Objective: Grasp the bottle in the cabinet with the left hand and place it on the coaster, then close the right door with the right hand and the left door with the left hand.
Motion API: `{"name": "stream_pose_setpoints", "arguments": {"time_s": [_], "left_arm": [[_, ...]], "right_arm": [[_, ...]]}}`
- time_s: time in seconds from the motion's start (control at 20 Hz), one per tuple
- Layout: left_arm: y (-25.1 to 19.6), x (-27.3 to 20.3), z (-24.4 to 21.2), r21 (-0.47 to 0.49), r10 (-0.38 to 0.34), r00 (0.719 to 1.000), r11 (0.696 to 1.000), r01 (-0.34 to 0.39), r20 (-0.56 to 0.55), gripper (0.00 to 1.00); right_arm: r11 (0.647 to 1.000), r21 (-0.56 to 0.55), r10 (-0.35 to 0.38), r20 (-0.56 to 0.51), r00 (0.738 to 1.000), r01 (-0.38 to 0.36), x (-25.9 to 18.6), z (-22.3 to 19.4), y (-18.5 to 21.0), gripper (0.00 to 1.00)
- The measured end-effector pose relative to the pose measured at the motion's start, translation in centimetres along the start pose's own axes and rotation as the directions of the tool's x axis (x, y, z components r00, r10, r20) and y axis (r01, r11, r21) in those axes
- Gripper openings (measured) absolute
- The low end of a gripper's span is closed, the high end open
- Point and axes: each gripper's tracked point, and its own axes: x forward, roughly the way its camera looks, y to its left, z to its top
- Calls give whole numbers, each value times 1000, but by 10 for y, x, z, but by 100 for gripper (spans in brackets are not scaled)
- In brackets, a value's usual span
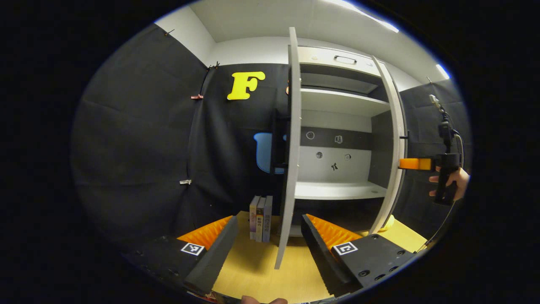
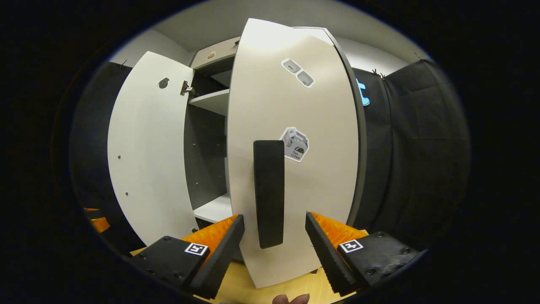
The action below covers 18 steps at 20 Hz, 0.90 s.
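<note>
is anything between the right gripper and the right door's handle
Nothing visible. In the right gripper view the open right gripper faces the right door directly, its black handle standing just ahead, in line with the gap between the fingers.

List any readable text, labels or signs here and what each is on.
None can be read with confidence.
Book spines: print too small.
Carton-shaped sticker on the right door: print blurred.
Two small stickers higher on that door: too small.
Square marker tags on the left hand-held gripper: patterns, no words.
</note>
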Motion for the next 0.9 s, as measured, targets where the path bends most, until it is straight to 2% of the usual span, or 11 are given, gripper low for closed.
{"name": "stream_pose_setpoints", "arguments": {"time_s": [0.2, 0.4, 0.55, 0.75, 0.85, 0.9], "left_arm": [[18, 43, 34, -16, -1, 1000, 1000, 1, 25, 95], [32, 82, 58, 43, 7, 999, 999, -10, 51, 95], [40, 107, 69, 20, 11, 998, 1000, -12, 54, 95], [42, 119, 75, 20, -11, 998, 1000, 10, 56, 95], [34, 119, 76, 48, -32, 998, 998, 29, 58, 91], [28, 118, 76, 75, -39, 997, 997, 35, 60, 94]], "right_arm": [[999, -11, -54, 4, 999, 54, -22, 5, -15, 96], [994, -8, -111, 16, 994, 111, -43, 13, -32, 96], [987, -16, -157, 32, 987, 158, -59, 18, -46, 96], [977, -21, -209, 37, 977, 210, -74, 22, -64, 95], [974, -9, -228, 41, 973, 228, -83, 23, -68, 95], [971, -6, -238, 45, 970, 239, -86, 22, -71, 95]]}}
